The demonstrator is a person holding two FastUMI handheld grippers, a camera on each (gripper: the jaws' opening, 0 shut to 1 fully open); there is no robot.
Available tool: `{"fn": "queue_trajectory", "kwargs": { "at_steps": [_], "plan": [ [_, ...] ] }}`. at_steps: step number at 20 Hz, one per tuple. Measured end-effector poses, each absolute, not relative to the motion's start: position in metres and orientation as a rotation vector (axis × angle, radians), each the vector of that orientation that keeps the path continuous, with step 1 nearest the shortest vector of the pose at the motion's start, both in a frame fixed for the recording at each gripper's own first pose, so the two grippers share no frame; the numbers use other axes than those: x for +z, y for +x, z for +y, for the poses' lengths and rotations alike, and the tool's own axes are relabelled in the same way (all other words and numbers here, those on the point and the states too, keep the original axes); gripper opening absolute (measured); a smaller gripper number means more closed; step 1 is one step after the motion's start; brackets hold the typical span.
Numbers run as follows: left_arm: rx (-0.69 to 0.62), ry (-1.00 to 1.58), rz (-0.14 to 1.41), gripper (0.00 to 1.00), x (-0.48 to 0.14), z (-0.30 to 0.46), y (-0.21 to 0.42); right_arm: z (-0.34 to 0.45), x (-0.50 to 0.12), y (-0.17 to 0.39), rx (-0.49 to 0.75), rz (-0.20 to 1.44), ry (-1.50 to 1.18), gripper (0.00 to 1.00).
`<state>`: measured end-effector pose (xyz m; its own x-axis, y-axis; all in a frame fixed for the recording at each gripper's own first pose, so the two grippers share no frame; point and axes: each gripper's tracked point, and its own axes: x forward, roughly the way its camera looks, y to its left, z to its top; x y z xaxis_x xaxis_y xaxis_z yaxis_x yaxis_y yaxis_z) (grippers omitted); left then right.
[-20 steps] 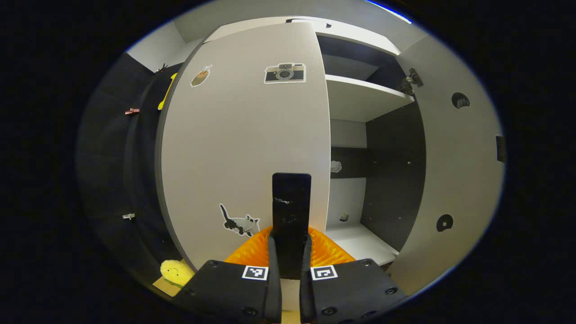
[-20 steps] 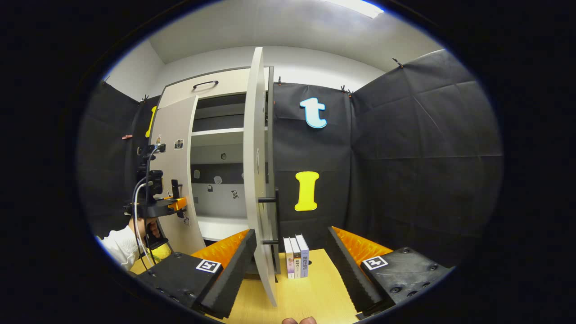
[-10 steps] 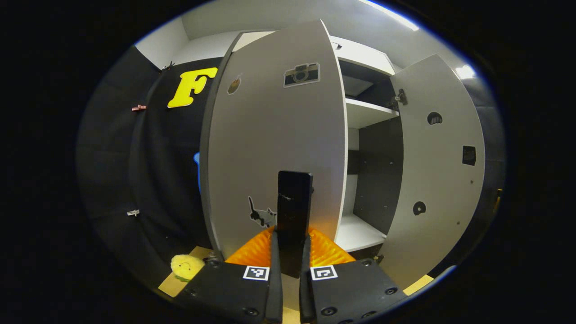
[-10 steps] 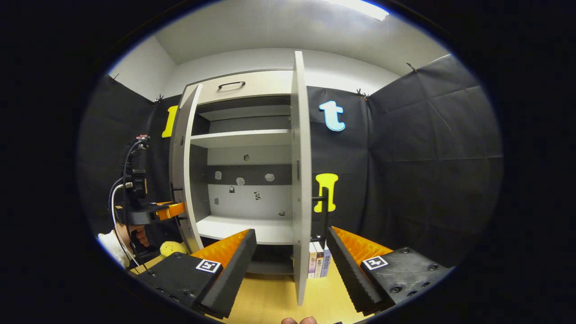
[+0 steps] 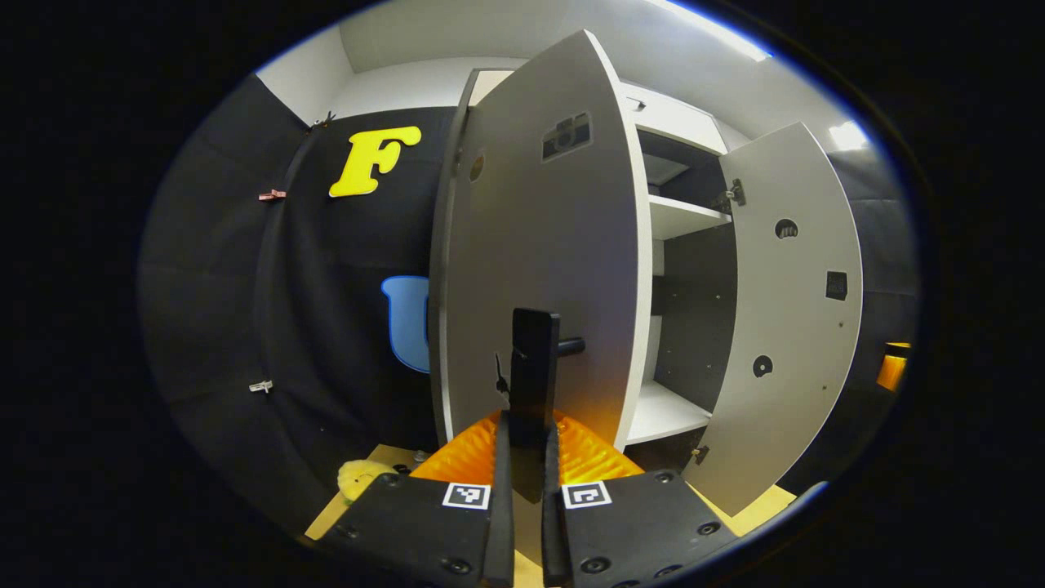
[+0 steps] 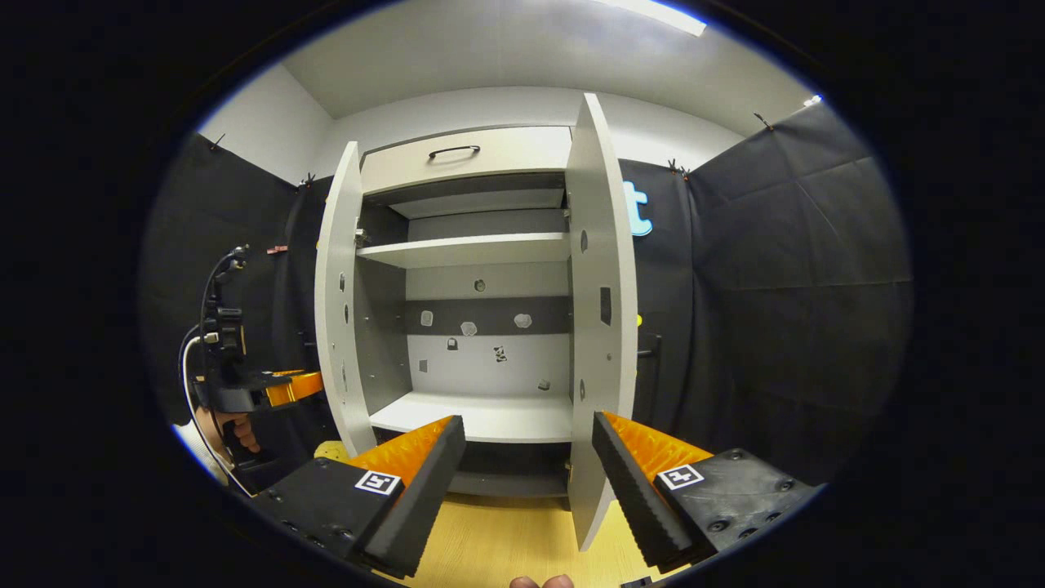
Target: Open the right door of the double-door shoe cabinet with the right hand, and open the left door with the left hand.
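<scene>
L hand-held gripper [image 5: 522, 482] is clamped on the black handle [image 5: 533, 367] of the left door [image 5: 539, 269], fingers pressed close on both sides of the bar. Seen from the right gripper view, that same tool [image 6: 245, 384] sits at the outer face of the left door [image 6: 336, 310], w/ the person's hand [image 6: 233, 429] below it.

R hand-held gripper [image 6: 526, 474] has its fingers wide apart, holding nothing, hanging in front of the shoe cabinet [image 6: 478, 310]. Right door [image 6: 602, 327] stands swung out past square, inner face toward the camera, its handle [image 6: 653, 359] just visible behind the edge. Inside: upper shelf [image 6: 465, 249], bottom shelf [image 6: 482, 416], small stickers on the back panel.

Step in hand, as I judge it: finishing the swing of the left door. Right door looks done; left looks near fully open too, roughly square to the cabinet front or a bit beyond, so task prob. close to complete.

To do it well:
- follow the hinge arc, don't pull straight out; let the wrist turn w/ the door so the bar doesn't twist in the grip
- slow near the end stop, hinges shouldn't get forced
- booth wall [image 5: 326, 269] is close behind the door, watch the door edge and the handle side don't snag the cloth
- small yellow toy [image 5: 359, 474] sits on the bench [image 5: 367, 490] near the door's foot, keep clear of it
- release only once the door rests, opening the fingers before backing off
</scene>
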<state>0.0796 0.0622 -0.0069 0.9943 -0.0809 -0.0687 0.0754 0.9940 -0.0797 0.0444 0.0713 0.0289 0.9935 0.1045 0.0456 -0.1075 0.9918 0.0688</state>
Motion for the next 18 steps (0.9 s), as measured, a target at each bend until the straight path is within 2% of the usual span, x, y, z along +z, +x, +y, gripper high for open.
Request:
{"fn": "queue_trajectory", "kwargs": {
  "at_steps": [3, 6, 18],
  "plan": [
    [-0.096, -0.101, 0.071, 0.21, -0.007, 0.073, 0.074, 0.08, 0.03, 0.045, 0.115, -0.046, 0.064, 0.98],
    [-0.104, -0.097, 0.069, 0.17, -0.007, 0.084, 0.071, 0.091, 0.027, 0.047, 0.129, -0.037, 0.064, 0.98],
    [-0.136, -0.094, 0.047, 0.15, -0.008, 0.113, 0.064, 0.108, 0.025, 0.049, 0.136, -0.026, 0.067, 0.98]
  ]
}}
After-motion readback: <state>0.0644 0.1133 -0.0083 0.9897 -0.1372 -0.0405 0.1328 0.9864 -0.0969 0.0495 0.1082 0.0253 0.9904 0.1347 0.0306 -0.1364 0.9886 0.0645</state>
